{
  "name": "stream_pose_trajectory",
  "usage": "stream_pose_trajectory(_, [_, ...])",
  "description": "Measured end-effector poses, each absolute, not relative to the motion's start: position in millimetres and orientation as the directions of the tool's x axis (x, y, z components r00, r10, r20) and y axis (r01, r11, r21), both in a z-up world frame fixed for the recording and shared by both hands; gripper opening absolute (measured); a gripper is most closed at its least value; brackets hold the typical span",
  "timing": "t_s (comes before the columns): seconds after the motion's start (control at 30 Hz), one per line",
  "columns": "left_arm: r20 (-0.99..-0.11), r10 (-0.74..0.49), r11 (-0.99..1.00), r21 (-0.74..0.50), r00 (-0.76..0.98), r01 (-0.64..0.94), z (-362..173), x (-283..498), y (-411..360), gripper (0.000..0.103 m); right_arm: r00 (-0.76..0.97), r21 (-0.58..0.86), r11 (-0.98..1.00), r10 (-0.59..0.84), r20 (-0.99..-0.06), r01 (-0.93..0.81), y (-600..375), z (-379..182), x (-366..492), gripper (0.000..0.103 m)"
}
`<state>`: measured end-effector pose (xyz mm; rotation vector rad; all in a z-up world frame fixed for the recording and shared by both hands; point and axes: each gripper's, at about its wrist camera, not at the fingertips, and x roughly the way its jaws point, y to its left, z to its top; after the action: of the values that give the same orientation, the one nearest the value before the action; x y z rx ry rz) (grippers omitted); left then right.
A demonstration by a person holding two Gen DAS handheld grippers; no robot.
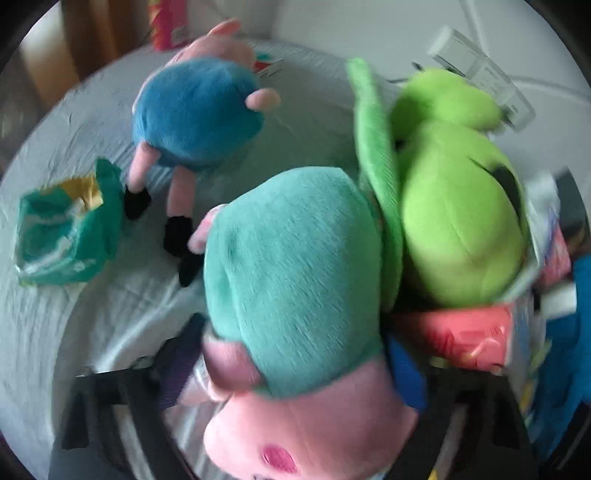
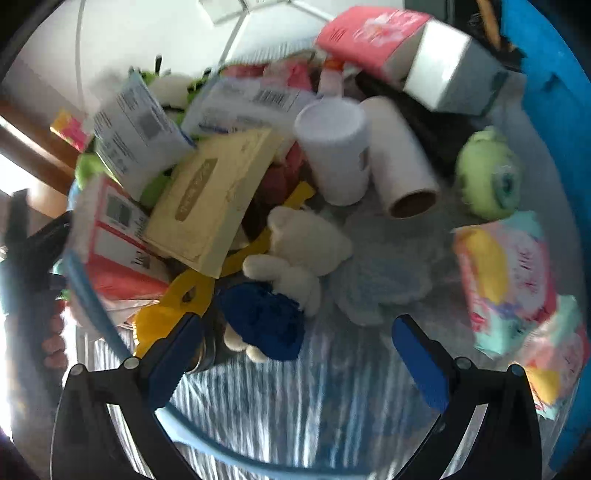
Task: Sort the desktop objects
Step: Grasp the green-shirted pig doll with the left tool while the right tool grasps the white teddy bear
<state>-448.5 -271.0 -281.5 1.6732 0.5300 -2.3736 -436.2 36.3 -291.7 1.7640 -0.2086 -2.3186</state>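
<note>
Nearest the left camera, a pink-headed plush in a teal dress [image 1: 295, 266] is seen filling the lower middle of the view, apparently clamped in the left tool [image 1: 280, 369]; only one blue pad shows beside the toy's neck, so the grasp is judged rather than seen outright. Just beside it to the right, a bright green plush [image 1: 458, 221] is found lying over a pink box [image 1: 469, 339] at what seems to be the bin's edge. Farther off, on the white-covered counter [image 1: 66, 332], a second pink plush in a blue dress [image 1: 195, 118] and a torn green packet [image 1: 70, 232] are left unsorted, with a red canister [image 1: 166, 26] beyond them.

In the right view, the right tool [image 2: 299, 350] is held spread wide, nothing between its blue pads, above a blue-rimmed bin [image 2: 546, 110]. Close beneath it a white plush [image 2: 295, 251] and a dark blue item [image 2: 266, 317] are lying; beyond them a cream box [image 2: 214, 195], two white cylinders [image 2: 332, 147] and a small green ball toy [image 2: 487, 173] are piled (much of it blurred).

The sorting is judged well along: the bin is largely filled, one plush is being carried, and at least two counter items are left.
</note>
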Motion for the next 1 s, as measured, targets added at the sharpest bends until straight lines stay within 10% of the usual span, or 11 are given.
stream_pose_trajectory(0.1, [-0.943,-0.010,-0.949,-0.097,-0.333,0.302,-278,-428,-262,0.078,-0.261,0.205,-0.974,-0.222,-0.939,0.093,25,-303,-444,0.099])
stream_pose_trajectory(0.17, [-0.948,-0.058,-0.963,-0.030,-0.314,0.269,-274,-411,-254,0.074,-0.240,0.187,-0.978,-0.203,-0.949,0.088,20,-311,-449,0.058])
stream_pose_trajectory(0.23, [-0.951,-0.081,-0.972,0.010,-0.298,0.234,-270,-389,-247,0.071,-0.219,0.155,-0.982,-0.175,-0.960,0.104,16,-317,-449,0.049])
stream_pose_trajectory(0.6, [-0.948,-0.125,-0.965,0.047,-0.293,0.259,-276,-356,-247,0.084,-0.228,0.173,-0.978,-0.196,-0.954,0.118,25,-305,-449,0.048])
stream_pose_trajectory(0.77, [-0.947,-0.141,-0.962,0.062,-0.289,0.265,-278,-356,-244,0.085,-0.239,0.163,-0.980,-0.187,-0.953,0.117,21,-304,-458,0.087])
stream_pose_trajectory(0.9, [-0.937,-0.143,-0.962,0.057,-0.317,0.266,-276,-356,-244,0.075,-0.241,0.145,-0.981,-0.173,-0.955,0.129,13,-309,-464,0.085])
stream_pose_trajectory(1.0, [-0.934,-0.154,-0.962,0.067,-0.323,0.266,-275,-356,-241,0.073,-0.235,0.100,-0.980,-0.139,-0.962,0.169,4,-315,-466,0.049])
